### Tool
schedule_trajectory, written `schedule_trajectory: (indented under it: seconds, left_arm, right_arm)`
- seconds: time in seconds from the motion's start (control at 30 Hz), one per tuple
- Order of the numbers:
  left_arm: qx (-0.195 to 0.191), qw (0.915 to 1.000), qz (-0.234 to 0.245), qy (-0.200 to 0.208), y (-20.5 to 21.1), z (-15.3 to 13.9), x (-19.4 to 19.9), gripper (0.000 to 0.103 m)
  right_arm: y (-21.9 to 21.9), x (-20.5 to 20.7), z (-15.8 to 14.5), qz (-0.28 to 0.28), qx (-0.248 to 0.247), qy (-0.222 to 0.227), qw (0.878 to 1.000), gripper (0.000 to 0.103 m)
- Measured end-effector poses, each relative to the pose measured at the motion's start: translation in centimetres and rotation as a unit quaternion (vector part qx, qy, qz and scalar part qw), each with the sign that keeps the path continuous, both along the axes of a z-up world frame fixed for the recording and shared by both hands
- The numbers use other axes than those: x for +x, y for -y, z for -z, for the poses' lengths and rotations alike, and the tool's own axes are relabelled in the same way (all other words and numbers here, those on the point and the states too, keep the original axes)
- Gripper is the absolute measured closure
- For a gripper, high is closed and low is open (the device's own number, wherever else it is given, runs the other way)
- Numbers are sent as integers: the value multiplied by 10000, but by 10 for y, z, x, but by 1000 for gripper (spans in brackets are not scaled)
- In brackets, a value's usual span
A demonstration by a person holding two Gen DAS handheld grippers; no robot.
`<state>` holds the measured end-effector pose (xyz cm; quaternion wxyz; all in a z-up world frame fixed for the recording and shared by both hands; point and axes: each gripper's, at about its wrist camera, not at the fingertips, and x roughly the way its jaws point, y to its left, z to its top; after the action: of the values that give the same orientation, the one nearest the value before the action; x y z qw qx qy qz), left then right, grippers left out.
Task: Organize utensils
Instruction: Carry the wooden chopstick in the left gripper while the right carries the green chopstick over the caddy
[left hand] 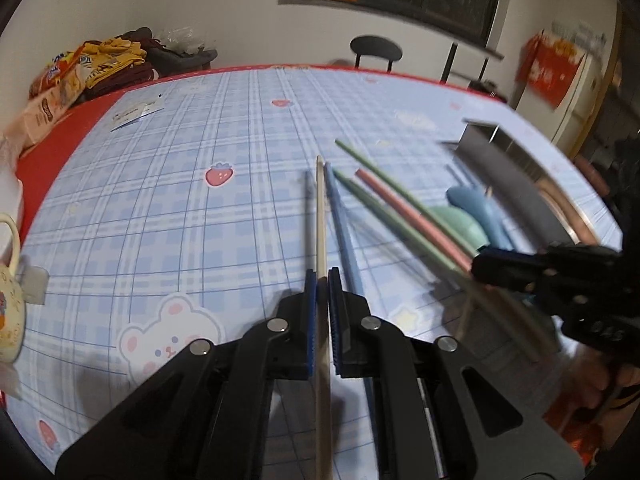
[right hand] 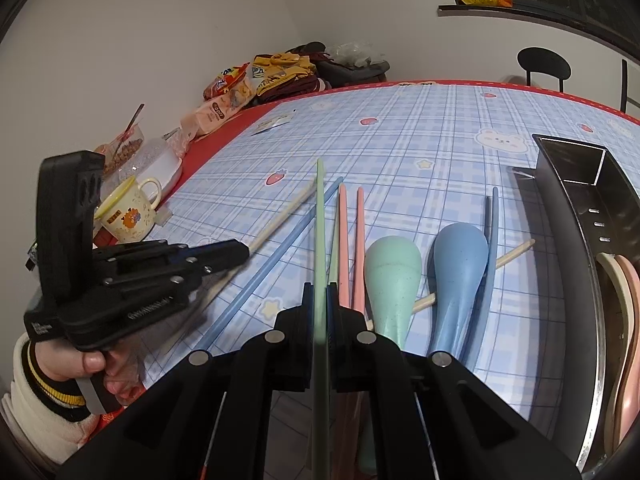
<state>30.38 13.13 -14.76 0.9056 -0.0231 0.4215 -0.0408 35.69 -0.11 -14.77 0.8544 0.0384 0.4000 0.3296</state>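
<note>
Left gripper (left hand: 322,280) clamped on cream chopstick (left hand: 321,216). Right gripper (right hand: 320,294) pinching green chopstick (right hand: 320,232), probably lifted. Spoons (right hand: 394,276) beside rack (right hand: 568,184).

Your metal tray (left hand: 516,168) is motion-blurred in the left wrist view, and the right gripper (left hand: 480,268) hides the spoon handles beside it; the right view crops its near end.
</note>
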Motion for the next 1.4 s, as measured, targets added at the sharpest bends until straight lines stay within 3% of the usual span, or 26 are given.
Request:
schedule_trajectory:
  seconds: [0.37, 0.8, 0.9, 1.03, 1.1, 1.2, 1.4]
  left_arm:
    - [972, 9951, -13, -173, 23, 6, 3, 92]
    - [1064, 9942, 75, -129, 28, 6, 1, 94]
    - [730, 9973, 45, -118, 19, 5, 2, 93]
    - [-461, 9989, 9, 31, -12, 1, -4, 93]
    - [-1081, 9939, -7, 211, -27, -1, -10, 93]
    - [-2053, 9780, -127, 348, -55, 1, -15, 93]
    - [-2674, 9627, -124, 401, -70, 4, -17, 93]
  right_arm:
    - [1, 0, 1, -33, 38, -50, 10000, 96]
    - [0, 0, 1, -31, 17, -34, 10000, 96]
    - [0, 0, 1, -18, 12, -25, 10000, 96]
    - [0, -1, 0, -12, -4, 6, 10000, 96]
    - [-1, -1, 0, -5, -15, 18, 10000, 96]
    - [1, 0, 0, 18, -2, 2, 10000, 96]
    - [0, -1, 0, 39, 8, 28, 10000, 96]
